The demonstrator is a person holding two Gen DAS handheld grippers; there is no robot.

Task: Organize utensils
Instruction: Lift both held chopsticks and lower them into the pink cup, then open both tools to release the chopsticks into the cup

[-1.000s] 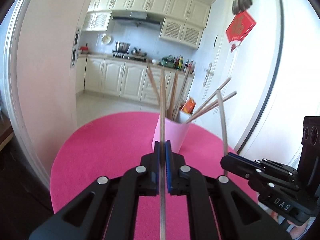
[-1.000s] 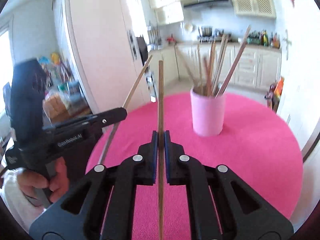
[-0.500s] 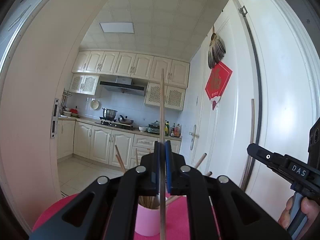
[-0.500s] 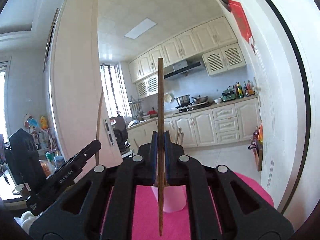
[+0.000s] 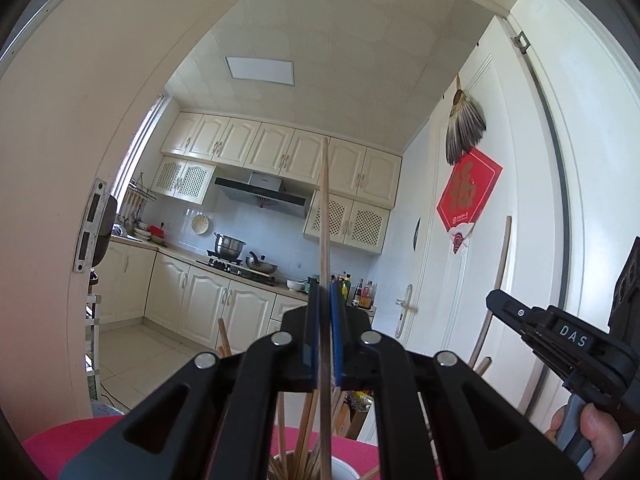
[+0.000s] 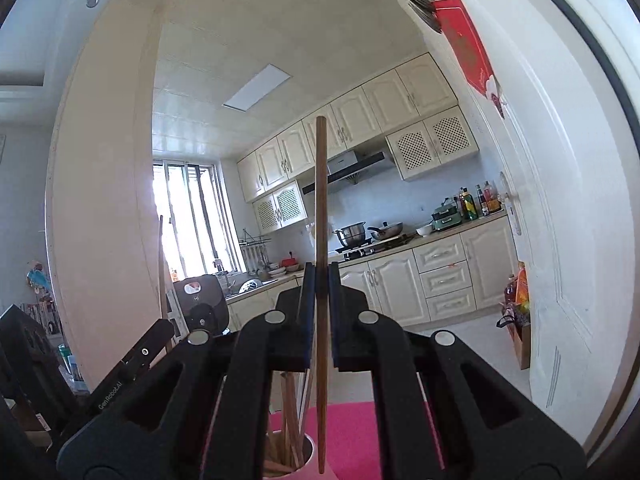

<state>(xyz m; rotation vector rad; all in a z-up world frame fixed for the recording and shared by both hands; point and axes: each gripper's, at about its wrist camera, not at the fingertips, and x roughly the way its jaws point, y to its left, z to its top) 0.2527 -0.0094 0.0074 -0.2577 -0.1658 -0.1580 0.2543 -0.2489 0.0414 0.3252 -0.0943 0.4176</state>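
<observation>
You have tilted both grippers upward since a second ago: the pink cup, then standing well ahead on the pink table, now sits at the bottom edge of both views, directly below the fingers. Your left gripper pinches a pale chopstick standing upright, its lower end down among the sticks in the cup. Your right gripper pinches a darker brown chopstick, also upright, its lower tip just beside the cup's rim.
</observation>
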